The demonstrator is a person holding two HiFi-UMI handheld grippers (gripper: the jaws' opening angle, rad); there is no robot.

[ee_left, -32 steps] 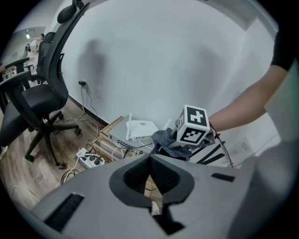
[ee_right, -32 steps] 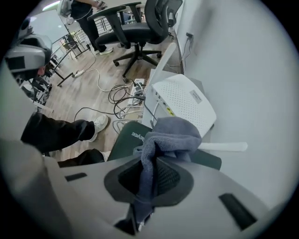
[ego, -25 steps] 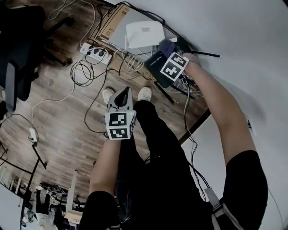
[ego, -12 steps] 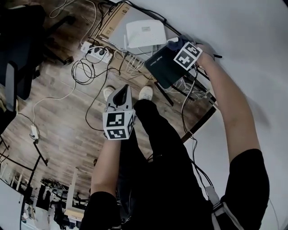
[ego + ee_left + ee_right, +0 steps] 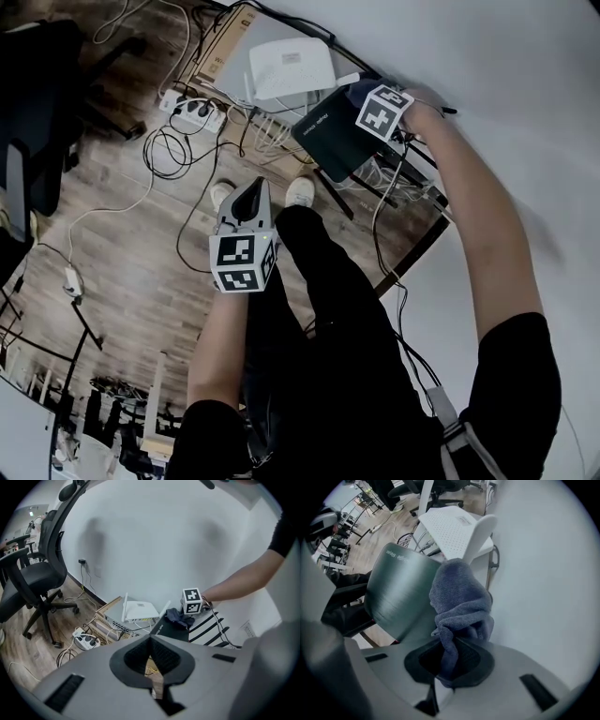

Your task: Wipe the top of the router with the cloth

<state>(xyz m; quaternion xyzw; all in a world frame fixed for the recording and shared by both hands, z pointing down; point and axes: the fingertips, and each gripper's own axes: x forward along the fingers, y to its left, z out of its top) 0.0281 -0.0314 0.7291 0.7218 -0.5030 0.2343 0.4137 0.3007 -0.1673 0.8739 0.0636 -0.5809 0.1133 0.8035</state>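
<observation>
Dark router (image 5: 401,592) sits just ahead-left of my right fingers, flat top facing me. Grey-blue cloth (image 5: 461,602) is bunched on its far edge, with the tail clamped tight between the jaws of my right gripper (image 5: 449,656). White router (image 5: 452,529) is beyond the cloth, by the wall (image 5: 543,573). Left gripper (image 5: 151,654) hangs well back, jaws together, nothing in them. Looks mid-wipe. Next move calls for dragging the cloth across the uncovered top, pressed flat.

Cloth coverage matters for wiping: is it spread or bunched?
Bunched: the blue-grey terry cloth sits crumpled in the right claw, against the dark router.
</observation>
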